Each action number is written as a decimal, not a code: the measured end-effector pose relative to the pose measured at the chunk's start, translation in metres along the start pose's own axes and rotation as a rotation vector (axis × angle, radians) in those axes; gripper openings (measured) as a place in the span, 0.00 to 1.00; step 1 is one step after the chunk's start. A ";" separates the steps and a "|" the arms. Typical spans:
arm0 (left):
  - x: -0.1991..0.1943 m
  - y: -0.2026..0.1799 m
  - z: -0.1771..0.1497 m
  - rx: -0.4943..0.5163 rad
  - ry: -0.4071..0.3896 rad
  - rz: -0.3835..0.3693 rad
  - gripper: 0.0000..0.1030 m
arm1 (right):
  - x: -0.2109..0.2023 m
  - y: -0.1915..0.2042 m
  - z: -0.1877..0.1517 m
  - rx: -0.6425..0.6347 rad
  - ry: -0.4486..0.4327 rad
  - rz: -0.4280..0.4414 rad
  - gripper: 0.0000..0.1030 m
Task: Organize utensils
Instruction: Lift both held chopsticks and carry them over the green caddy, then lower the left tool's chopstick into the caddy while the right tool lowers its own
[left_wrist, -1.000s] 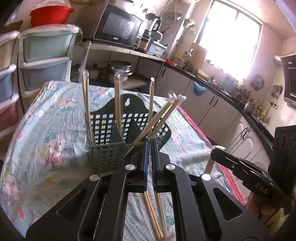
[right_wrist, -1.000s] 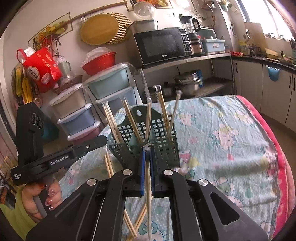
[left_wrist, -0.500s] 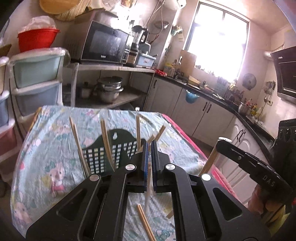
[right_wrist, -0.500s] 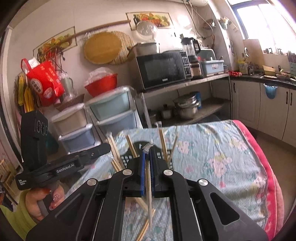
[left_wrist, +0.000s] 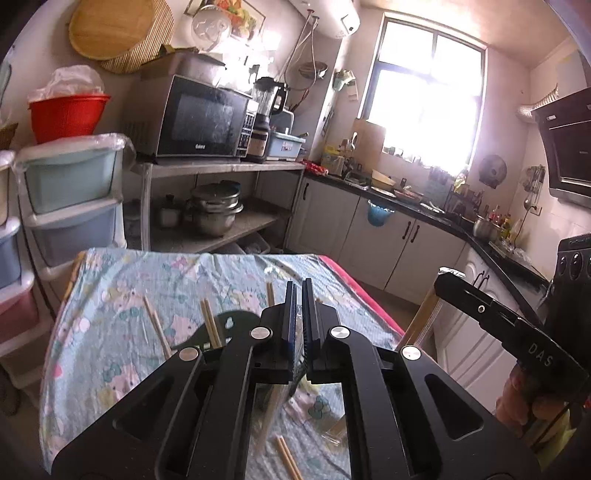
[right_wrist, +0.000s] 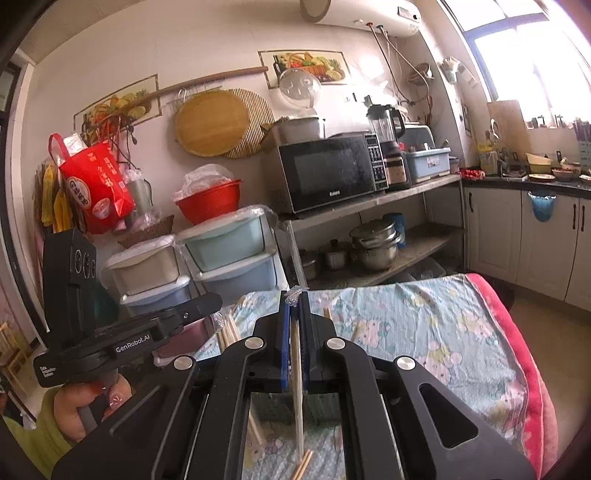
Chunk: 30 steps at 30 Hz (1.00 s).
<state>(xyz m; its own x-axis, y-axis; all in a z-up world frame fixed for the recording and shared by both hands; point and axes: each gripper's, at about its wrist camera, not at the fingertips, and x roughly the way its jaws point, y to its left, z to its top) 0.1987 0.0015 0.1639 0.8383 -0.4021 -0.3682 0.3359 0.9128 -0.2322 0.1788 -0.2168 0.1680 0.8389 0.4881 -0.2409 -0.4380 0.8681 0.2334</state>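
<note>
My left gripper is shut on a plastic-wrapped chopstick that hangs below it. My right gripper is shut on another wrapped chopstick, whose wrap sticks out above the tips. In the left wrist view the right gripper shows at the right, its chopstick slanting down. Both grippers are held above a dark green slotted basket, mostly hidden behind the left gripper. Several chopsticks stand upright in it. Loose chopsticks lie on the table in front of the basket.
The table wears a cartoon-print cloth with a red edge on the right. Stacked plastic drawers stand beyond its far left corner. A shelf with a microwave and pots lies behind, cabinets to the right.
Both grippers have risen, each still shut on its chopstick. The basket and table have dropped low in both views, and more of the kitchen wall shows.
</note>
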 end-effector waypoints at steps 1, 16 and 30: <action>0.000 0.000 0.003 0.002 -0.005 0.000 0.01 | 0.000 0.000 0.003 0.000 -0.006 0.000 0.05; -0.006 0.003 0.041 0.007 -0.091 0.038 0.00 | 0.002 0.005 0.048 -0.027 -0.096 0.005 0.05; 0.015 0.034 0.068 -0.038 -0.106 0.115 0.00 | 0.039 -0.008 0.073 -0.025 -0.104 -0.017 0.05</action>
<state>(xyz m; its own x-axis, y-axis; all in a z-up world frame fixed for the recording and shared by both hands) 0.2519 0.0310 0.2122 0.9115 -0.2833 -0.2981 0.2199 0.9483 -0.2290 0.2387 -0.2108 0.2258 0.8746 0.4624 -0.1455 -0.4303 0.8788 0.2064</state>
